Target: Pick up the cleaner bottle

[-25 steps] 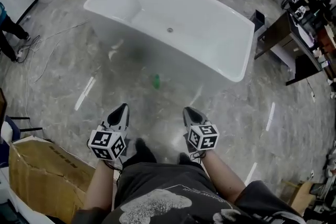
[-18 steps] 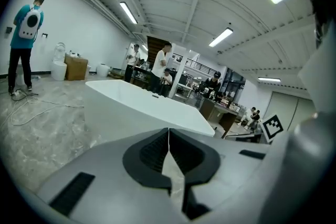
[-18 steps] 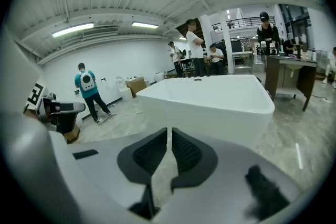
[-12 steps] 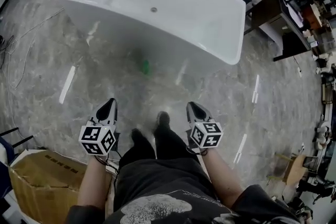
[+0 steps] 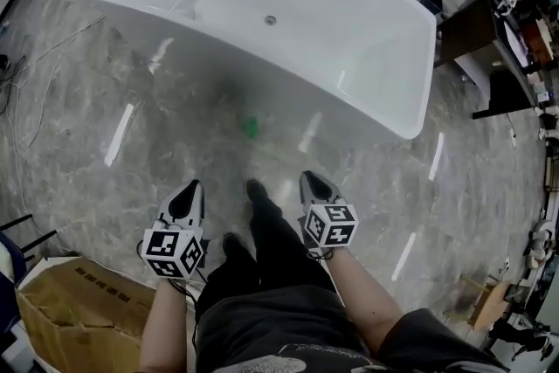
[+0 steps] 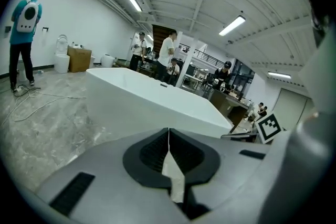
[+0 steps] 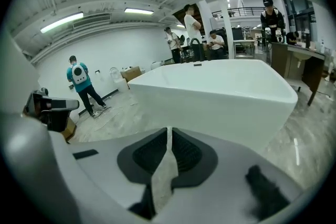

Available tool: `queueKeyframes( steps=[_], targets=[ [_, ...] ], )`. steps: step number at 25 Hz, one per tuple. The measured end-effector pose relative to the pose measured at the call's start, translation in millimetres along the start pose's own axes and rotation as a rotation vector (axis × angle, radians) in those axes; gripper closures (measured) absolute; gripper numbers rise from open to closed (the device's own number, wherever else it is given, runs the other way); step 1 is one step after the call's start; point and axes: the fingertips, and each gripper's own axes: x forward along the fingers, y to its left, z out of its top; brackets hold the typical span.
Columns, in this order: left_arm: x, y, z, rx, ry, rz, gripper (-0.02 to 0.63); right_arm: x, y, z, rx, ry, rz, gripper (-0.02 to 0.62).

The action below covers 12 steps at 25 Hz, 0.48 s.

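A small green thing, blurred, which I take for the cleaner bottle, stands on the marble floor just in front of the white bathtub. My left gripper and right gripper hang side by side well short of it, both pointing toward the tub. Each is shut with nothing between its jaws. In the left gripper view the left gripper has its black pads pressed together, and the right gripper looks the same in the right gripper view. The bottle does not show in either gripper view.
My own shoe is on the floor between the grippers. A cardboard box stands at the lower left, cables trail at the left, and a dark desk stands right of the tub. Several people stand beyond the tub.
Both grippers have come down and forward, still shut. One foot has stepped ahead between them. The tub fills more of the head view.
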Motion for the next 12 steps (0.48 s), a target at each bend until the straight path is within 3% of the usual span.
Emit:
queueKeyframes(
  steps=[7,12],
  targets=[
    [81,46,-13,-0.043,0.002,0.078,0.591,117,-24,-10,-0.031,0.066,0.049,0.561],
    [133,87,-38,-0.095,0.016,0.147,0.591,187,-33,-38,-0.063,0.133,0.065,0.555]
  ],
)
